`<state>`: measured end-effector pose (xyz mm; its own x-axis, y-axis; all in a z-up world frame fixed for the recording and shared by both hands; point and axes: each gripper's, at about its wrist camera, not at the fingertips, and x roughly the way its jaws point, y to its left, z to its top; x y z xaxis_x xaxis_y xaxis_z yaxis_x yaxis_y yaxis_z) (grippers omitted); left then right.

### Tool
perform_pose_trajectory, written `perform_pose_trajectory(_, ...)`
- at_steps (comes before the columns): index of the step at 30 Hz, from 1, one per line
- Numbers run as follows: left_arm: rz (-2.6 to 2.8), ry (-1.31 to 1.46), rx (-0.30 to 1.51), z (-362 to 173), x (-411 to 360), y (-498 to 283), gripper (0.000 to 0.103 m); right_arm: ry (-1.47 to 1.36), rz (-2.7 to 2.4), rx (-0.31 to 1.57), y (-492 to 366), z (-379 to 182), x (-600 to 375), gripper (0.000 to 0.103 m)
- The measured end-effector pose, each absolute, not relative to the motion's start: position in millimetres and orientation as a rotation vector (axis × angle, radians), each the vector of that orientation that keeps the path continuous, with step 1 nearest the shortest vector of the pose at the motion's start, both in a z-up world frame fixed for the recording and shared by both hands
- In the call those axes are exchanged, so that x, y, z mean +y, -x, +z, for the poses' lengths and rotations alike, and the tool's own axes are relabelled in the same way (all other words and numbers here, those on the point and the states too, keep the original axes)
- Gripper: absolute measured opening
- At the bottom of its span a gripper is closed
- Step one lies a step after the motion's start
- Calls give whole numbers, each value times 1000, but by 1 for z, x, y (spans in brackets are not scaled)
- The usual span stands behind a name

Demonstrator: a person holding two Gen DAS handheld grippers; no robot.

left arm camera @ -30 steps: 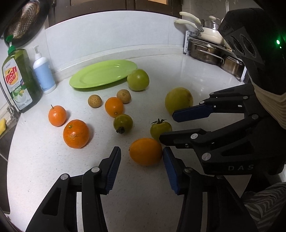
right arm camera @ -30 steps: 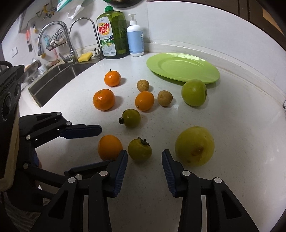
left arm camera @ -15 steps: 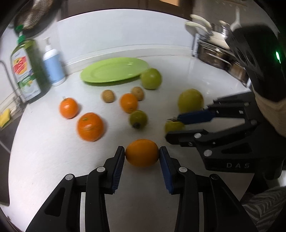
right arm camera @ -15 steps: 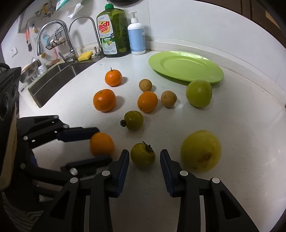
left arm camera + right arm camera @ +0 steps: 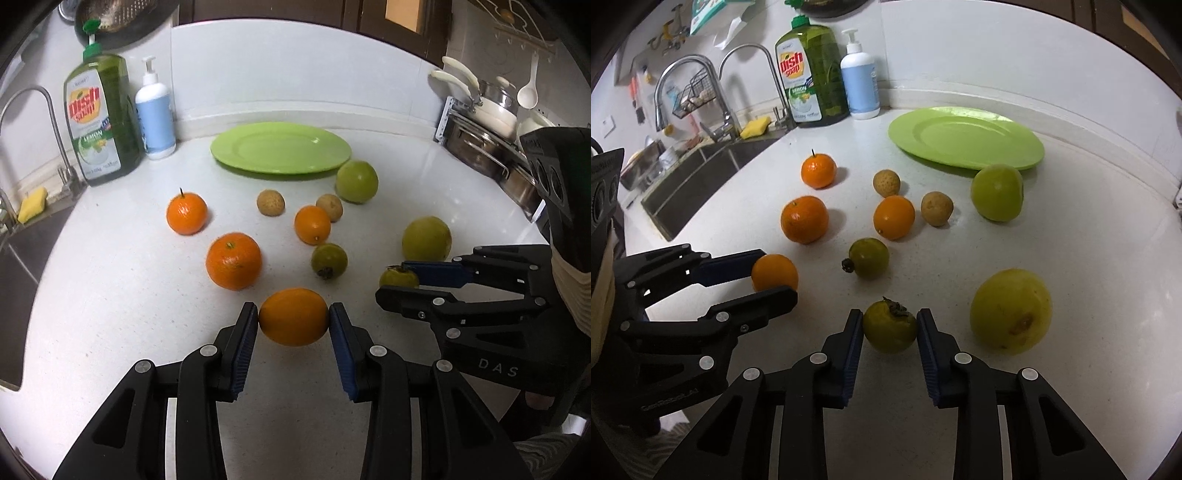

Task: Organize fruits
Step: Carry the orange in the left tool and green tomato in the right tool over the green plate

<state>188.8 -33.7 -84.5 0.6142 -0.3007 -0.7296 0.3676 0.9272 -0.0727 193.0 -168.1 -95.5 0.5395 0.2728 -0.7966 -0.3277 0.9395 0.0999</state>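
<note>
Left gripper (image 5: 293,322) clamps one orange (image 5: 293,321), right gripper (image 5: 890,325) clamps one green persimmon (image 5: 889,325), low over bench (image 5: 1089,258); eight fruits scattered before empty green plate (image 5: 964,138), path unobstructed.

I can read "dish soap" and "LEMON" on the green dish soap bottle (image 5: 812,74) by the sink. The right gripper's (image 5: 400,287) black body carries "DAS"; lettering on the left gripper (image 5: 774,279) is too faint.
</note>
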Motion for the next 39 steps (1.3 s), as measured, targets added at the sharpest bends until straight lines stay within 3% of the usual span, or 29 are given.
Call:
perform_pose_trajectory(19,-395,-96,649,-10,-23,-187,39,-58,271,752,-178,-27,-174,31)
perform_pose_trajectory(39,-389,-101,547,41,-30,-249,39,-55,225,615,-222,21,-182,31)
